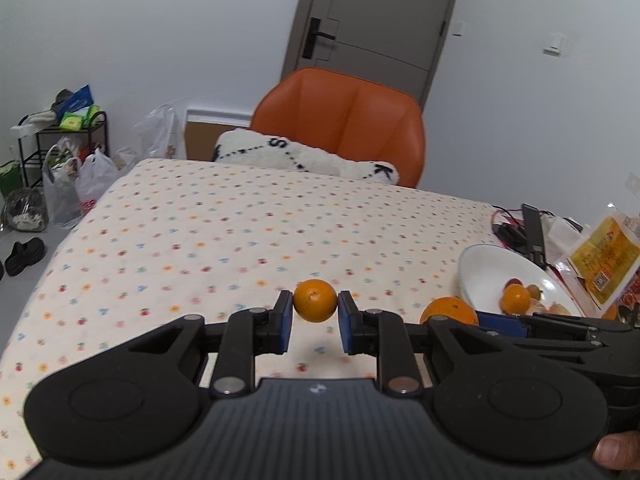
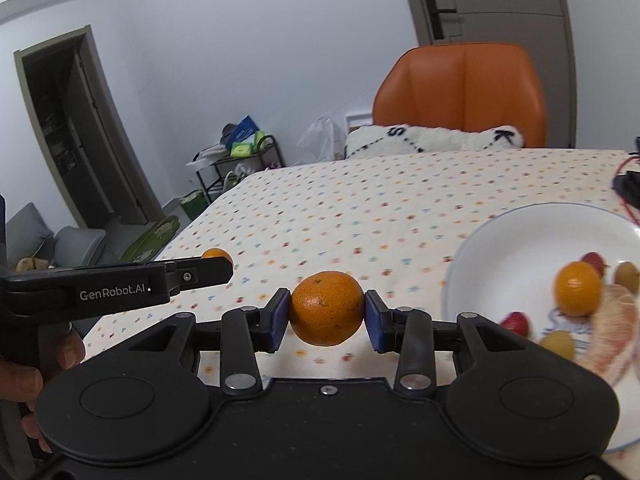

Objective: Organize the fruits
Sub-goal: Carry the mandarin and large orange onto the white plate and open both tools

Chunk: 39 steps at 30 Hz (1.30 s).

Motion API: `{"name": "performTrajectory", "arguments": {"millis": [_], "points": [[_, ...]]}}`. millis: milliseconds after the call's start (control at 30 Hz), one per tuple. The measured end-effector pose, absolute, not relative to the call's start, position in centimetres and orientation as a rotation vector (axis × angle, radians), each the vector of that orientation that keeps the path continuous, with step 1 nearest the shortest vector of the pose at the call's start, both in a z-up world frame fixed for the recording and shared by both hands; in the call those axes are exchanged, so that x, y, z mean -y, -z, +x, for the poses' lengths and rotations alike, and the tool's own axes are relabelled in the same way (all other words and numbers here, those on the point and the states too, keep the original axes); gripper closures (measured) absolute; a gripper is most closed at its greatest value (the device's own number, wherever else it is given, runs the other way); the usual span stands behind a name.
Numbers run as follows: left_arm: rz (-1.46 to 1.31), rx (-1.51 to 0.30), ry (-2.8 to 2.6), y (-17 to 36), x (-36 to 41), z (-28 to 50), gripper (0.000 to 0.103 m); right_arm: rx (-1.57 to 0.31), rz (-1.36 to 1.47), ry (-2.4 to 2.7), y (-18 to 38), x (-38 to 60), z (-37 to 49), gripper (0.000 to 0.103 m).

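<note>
Dotted tablecloth (image 1: 200,220): left gripper (image 1: 315,316) clamps small orange (image 1: 315,301), right gripper (image 2: 326,316) clamps big orange (image 2: 327,308), both held above cloth nr plate (image 2: 520,232); round skins, weak squeeze = likely slip & roll

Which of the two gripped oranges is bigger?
The orange in the right gripper; it is plainly wider than the small orange in the left gripper.

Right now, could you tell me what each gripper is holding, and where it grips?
Left gripper: a small orange, pinched at its two sides. Right gripper: a bigger orange, also at its sides.
</note>
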<state>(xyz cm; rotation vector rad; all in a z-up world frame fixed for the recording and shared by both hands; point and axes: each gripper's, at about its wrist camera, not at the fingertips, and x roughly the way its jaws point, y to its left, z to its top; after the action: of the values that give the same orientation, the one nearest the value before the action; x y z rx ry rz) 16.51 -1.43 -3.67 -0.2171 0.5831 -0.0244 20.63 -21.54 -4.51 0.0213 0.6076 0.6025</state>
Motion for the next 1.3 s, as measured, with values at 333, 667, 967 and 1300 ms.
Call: {"name": "performTrajectory", "arguments": {"millis": [333,667,967,1300], "points": [[-0.187,-0.579,0.082,3.3,5.1,17.3,0.081,-0.572,0.04,-0.531,3.7,25.3,20.2,0.065],[-0.156,-0.579,0.148,3.0,8.9,18.3,0.081,-0.541,0.078,-0.455,3.2,29.8,20.2,0.065],[-0.122,-0.598,0.2,3.4,12.4,19.7,0.081,-0.534,0.149,-0.373,3.9,34.1,20.7,0.065],[-0.121,-0.622,0.236,4.3,14.6,21.3,0.081,-0.538,0.173,-0.341,4.3,36.2,21.6,0.065]]}}
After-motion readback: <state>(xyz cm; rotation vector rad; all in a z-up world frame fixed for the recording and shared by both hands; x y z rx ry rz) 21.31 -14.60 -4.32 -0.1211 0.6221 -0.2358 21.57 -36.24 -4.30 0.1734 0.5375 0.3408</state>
